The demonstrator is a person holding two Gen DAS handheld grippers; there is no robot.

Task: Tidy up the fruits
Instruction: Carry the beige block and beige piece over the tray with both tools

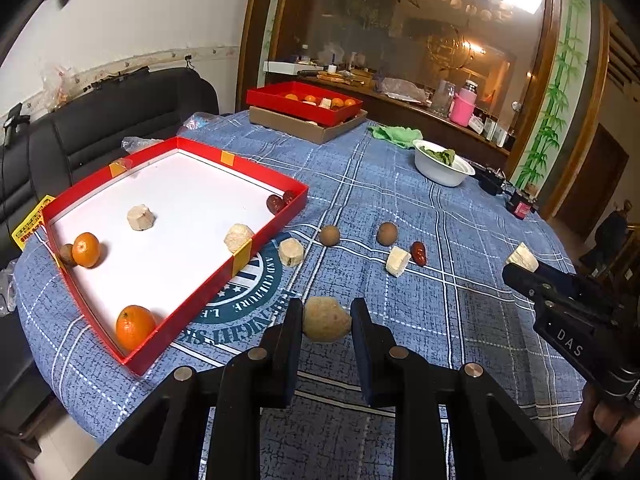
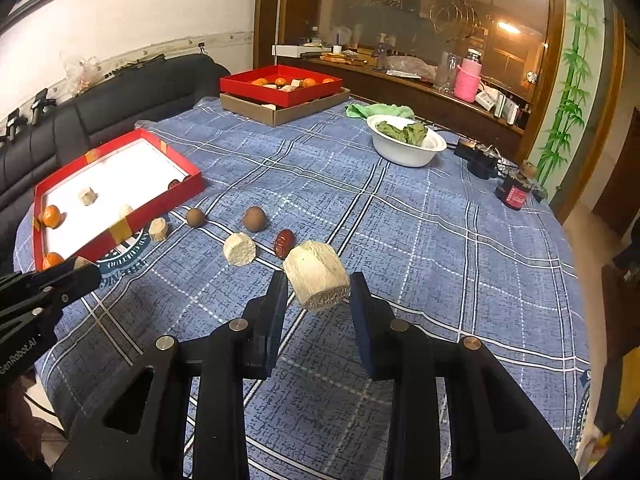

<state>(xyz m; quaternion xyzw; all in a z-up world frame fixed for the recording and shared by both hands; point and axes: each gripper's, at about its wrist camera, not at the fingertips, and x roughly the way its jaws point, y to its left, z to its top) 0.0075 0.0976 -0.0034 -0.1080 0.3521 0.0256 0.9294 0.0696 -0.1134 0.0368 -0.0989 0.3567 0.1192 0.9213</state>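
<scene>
Two grippers were each found clamped on an item above the blue plaid cloth [image 2: 400, 240]: we noted the left gripper [image 1: 326, 322] gripping a brown round fruit [image 1: 326, 324], just right of the red tray [image 1: 176, 280], and the right gripper [image 2: 318, 294] grasping a pale cut chunk [image 2: 316, 280], well right of that tray

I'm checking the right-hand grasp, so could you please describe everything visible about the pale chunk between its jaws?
The pale chunk is a cream, faceted stub with a fibrous, porous cut end facing the camera. It looks dry and woody. It is tilted, clamped between the right gripper's jaws and lifted clear of the blue checked tablecloth, touching nothing else.
</scene>
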